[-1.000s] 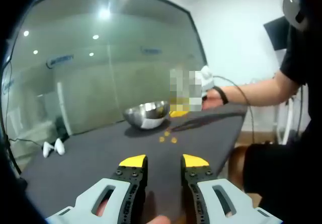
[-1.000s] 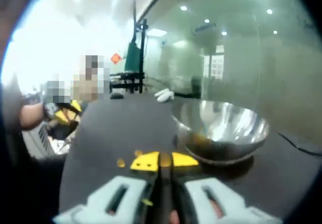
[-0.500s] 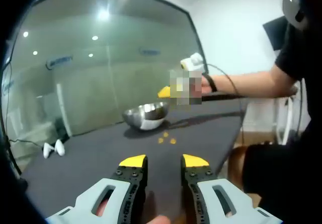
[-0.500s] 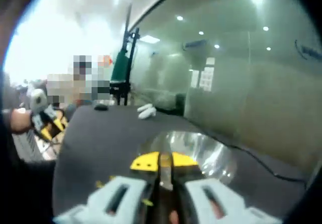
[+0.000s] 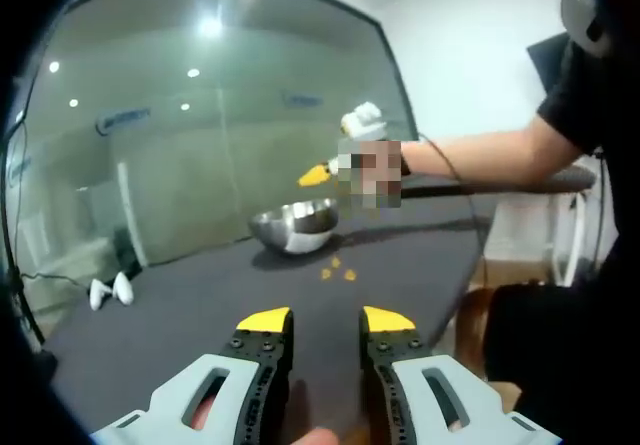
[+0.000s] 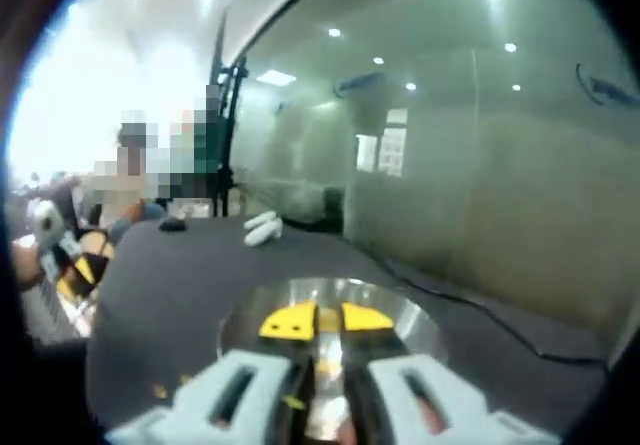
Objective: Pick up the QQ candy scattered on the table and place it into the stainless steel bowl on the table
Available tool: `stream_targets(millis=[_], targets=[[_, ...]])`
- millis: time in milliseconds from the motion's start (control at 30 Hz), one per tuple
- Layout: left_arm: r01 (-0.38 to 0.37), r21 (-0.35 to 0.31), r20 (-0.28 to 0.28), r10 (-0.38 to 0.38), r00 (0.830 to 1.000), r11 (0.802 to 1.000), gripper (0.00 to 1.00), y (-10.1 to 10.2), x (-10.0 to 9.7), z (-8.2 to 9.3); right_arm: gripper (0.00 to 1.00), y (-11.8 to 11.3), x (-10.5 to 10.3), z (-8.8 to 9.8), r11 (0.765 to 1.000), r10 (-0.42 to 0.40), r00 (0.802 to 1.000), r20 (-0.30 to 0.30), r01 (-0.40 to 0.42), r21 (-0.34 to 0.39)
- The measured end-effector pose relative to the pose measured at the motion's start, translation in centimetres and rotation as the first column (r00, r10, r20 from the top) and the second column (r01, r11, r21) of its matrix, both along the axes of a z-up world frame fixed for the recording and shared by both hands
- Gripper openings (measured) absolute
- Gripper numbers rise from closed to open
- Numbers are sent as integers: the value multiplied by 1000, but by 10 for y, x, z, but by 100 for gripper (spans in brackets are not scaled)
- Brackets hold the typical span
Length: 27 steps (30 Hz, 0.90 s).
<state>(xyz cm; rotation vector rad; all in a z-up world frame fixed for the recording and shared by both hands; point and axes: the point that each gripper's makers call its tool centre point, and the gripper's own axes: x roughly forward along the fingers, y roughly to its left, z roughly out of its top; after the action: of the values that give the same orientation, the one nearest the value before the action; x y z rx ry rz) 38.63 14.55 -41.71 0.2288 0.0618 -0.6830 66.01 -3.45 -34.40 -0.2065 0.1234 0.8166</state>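
So in the left gripper view, the left gripper (image 5: 325,321) sits at the bottom centre of the frame with its yellow-tipped jaws clearly spread apart, nothing between them, hovering over the dark table (image 5: 180,335). The stainless steel bowl (image 5: 295,225) is around the middle of the frame, far side of the table, and a few bits of QQ candy (image 5: 337,271) lie on the tabletop just in front of it, lower right of the bowl. A person's arm (image 5: 480,155) reaches in from the right edge, and the right gripper (image 5: 318,175) hangs above the bowl.

In the right gripper view, the right gripper's jaws are pressed together at bottom centre, right over the bowl's rim (image 6: 400,310). Too blurry to say if a candy is pinched in there. Two little white objects (image 6: 262,227) lie on the table, centre-left of the frame, beyond the bowl.
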Motion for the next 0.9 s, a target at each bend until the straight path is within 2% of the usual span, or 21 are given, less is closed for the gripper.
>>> stream_targets(millis=[100, 200, 500, 900], targets=[[-1, 0, -4, 1, 1000, 1000, 28, 1, 2, -1, 10, -2, 2, -1, 1000, -5, 1000, 1, 5, 0], [1, 1, -5, -1, 1000, 1000, 28, 0, 3, -1, 19, -3, 2, -2, 1000, 4, 1000, -7, -4, 20], [5, -15, -2, -6, 1000, 1000, 28, -2, 5, 2, 16, -14, 1, -8, 999, -18, 1000, -21, 19, 30], [17, -14, 1, -17, 1000, 1000, 28, -6, 3, 4, 16, -7, -15, -14, 1000, 11, 1000, -21, -10, 18]])
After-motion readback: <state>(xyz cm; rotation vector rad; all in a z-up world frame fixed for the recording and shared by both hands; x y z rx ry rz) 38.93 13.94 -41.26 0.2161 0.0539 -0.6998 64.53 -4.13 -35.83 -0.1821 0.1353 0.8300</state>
